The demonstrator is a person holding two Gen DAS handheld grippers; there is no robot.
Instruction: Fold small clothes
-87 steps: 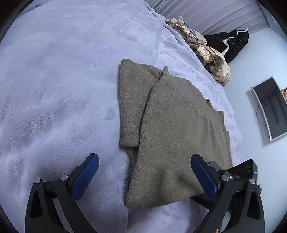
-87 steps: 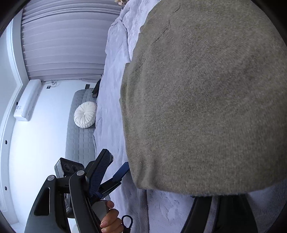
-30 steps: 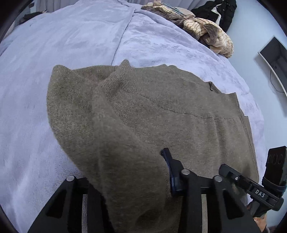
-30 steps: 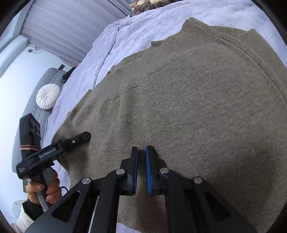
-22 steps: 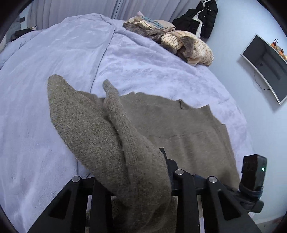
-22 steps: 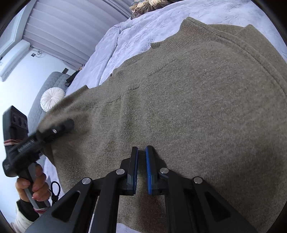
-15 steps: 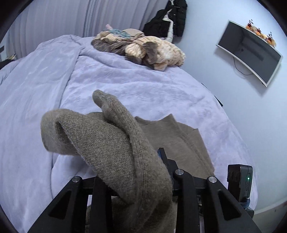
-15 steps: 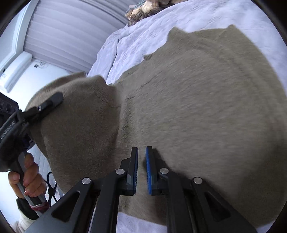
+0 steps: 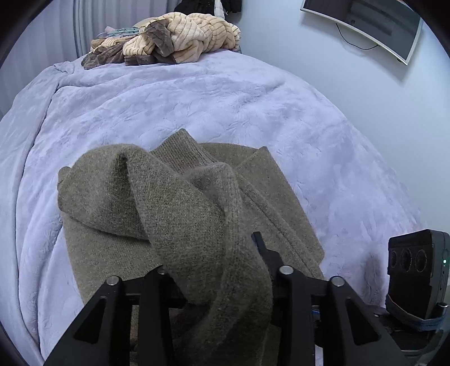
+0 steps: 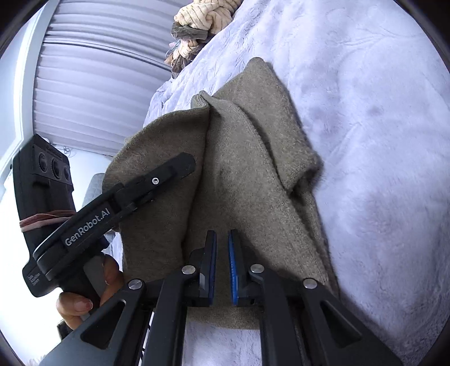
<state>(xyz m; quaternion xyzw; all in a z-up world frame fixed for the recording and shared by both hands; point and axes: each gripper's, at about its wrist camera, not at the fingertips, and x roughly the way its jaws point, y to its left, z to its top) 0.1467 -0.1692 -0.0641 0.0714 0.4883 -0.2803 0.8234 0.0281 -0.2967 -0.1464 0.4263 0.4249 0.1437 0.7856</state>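
Note:
An olive-brown knitted sweater (image 9: 182, 202) lies partly folded on the lilac blanket (image 9: 225, 98). A thick fold of it is lifted and fills the space between the jaws of my left gripper (image 9: 208, 253), which are opening while the cloth still hangs from them. From the right wrist view one of the left fingers (image 10: 168, 171) lies against the raised fold of the sweater (image 10: 247, 169). My right gripper (image 10: 222, 239) is shut with its tips over the sweater's near edge; I see nothing pinched between its pads.
A pile of beige and brown clothes (image 9: 174, 36) sits at the far edge of the bed. A screen (image 9: 365, 25) hangs on the wall to the right, pleated curtains (image 10: 98, 70) to the left. A hand (image 10: 84, 298) holds the left gripper's handle.
My left gripper has carried the sweater's side up and across toward the right gripper, doubling the garment over. The sweater now covers a narrower strip of the blanket. The right gripper stayed shut.

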